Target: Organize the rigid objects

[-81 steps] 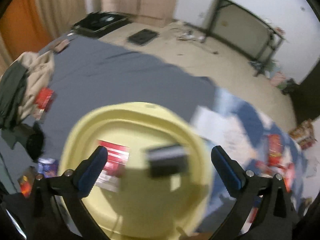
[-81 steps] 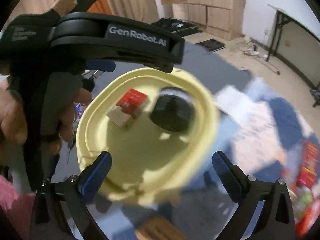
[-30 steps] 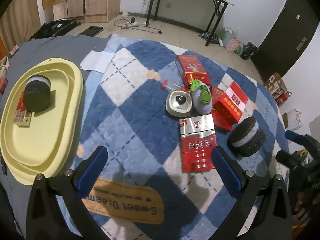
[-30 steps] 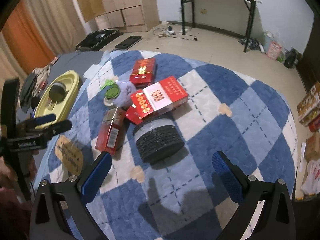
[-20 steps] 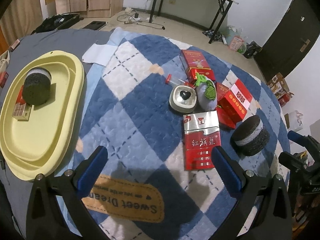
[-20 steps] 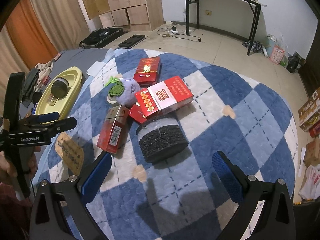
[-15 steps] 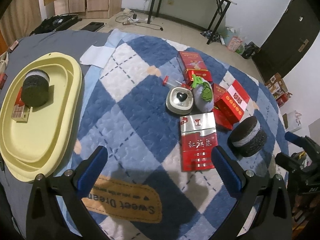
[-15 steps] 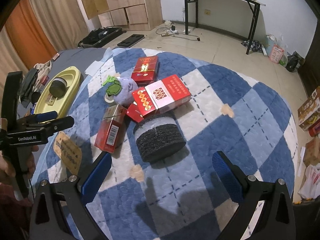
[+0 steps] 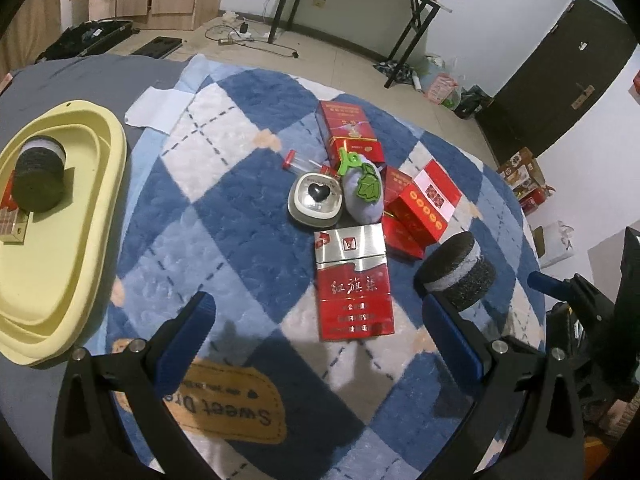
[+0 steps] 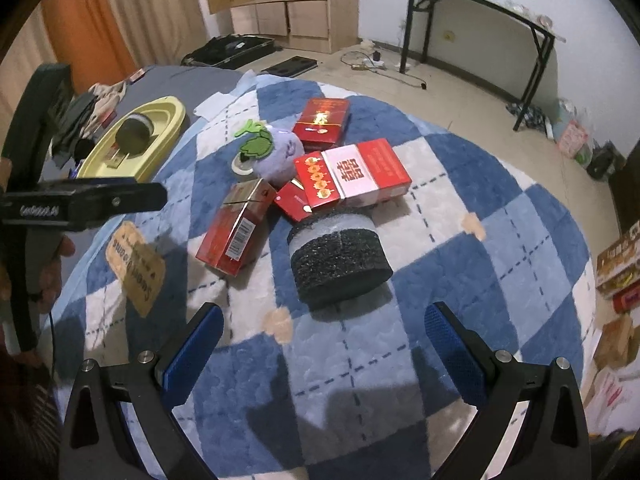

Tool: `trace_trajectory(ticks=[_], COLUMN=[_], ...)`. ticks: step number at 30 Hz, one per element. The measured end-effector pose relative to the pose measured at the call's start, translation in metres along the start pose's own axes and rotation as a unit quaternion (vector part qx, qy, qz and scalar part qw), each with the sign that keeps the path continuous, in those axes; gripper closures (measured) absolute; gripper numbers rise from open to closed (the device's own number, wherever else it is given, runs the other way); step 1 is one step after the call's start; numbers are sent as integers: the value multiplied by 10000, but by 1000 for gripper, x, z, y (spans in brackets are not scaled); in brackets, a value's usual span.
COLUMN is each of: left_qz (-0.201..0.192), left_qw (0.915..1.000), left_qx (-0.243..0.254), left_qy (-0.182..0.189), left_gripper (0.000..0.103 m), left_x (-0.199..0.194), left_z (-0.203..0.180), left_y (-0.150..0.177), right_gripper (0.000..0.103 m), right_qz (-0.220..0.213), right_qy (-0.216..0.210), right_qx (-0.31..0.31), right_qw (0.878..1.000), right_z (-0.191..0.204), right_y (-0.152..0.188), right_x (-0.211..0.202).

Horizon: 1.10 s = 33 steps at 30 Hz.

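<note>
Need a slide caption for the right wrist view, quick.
Open right gripper faces a black foam cylinder on the checkered blanket.

foam roll [image 10: 340, 264]: black and grey, upright on the quilt, touching the red boxes
red-silver carton [image 9: 352, 284]: laid flat
yellow tray [image 9: 60, 272]: a second foam roll [image 9: 38, 178] and a small box are held

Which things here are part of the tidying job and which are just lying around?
Part of the job: yellow tray, foam roll on the quilt, red-and-silver pack, red-and-white carton, red box, metal tin.

Lying about: plush toy, clothes pile, folding table, paper sheet.
</note>
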<state>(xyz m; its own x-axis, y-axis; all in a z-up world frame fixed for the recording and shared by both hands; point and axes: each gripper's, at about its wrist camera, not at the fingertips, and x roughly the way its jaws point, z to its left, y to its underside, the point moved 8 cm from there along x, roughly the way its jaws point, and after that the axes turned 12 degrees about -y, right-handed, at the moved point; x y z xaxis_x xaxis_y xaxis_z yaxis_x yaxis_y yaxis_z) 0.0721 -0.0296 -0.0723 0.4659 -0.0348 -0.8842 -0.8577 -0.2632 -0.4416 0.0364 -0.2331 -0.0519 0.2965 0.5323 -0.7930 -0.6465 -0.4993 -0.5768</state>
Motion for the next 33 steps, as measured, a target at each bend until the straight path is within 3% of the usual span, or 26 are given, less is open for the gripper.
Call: trace_trajectory(ticks=[6,18,24,28,33], left_qz=[107,41,156,231,318], left_qw=[9998,9994,9992,9997,9994], left_qx=[-148,54,-40,-9,-38], left_qy=[98,338,354,100,99], left_gripper=[0,0,0,0,0], left_x=[1,-4,5,15,22], left_z=[2,-7,-14,-17,-21], left_y=[3,4,4,3,3], right_gripper=[0,1,1,1,2], right_qz=[-92,-206,-179,-190,-158], right_qy=[101,158,144,84,33], right_qx=[-45,-498,-430,-361,-436], right_qw=[9999,9984,9988,9991,9989], right_z=[-4,2,-4,-5,-6], right_y=[-6,-1,2,3,6], right_x=[-2,-2,-2,-2,1])
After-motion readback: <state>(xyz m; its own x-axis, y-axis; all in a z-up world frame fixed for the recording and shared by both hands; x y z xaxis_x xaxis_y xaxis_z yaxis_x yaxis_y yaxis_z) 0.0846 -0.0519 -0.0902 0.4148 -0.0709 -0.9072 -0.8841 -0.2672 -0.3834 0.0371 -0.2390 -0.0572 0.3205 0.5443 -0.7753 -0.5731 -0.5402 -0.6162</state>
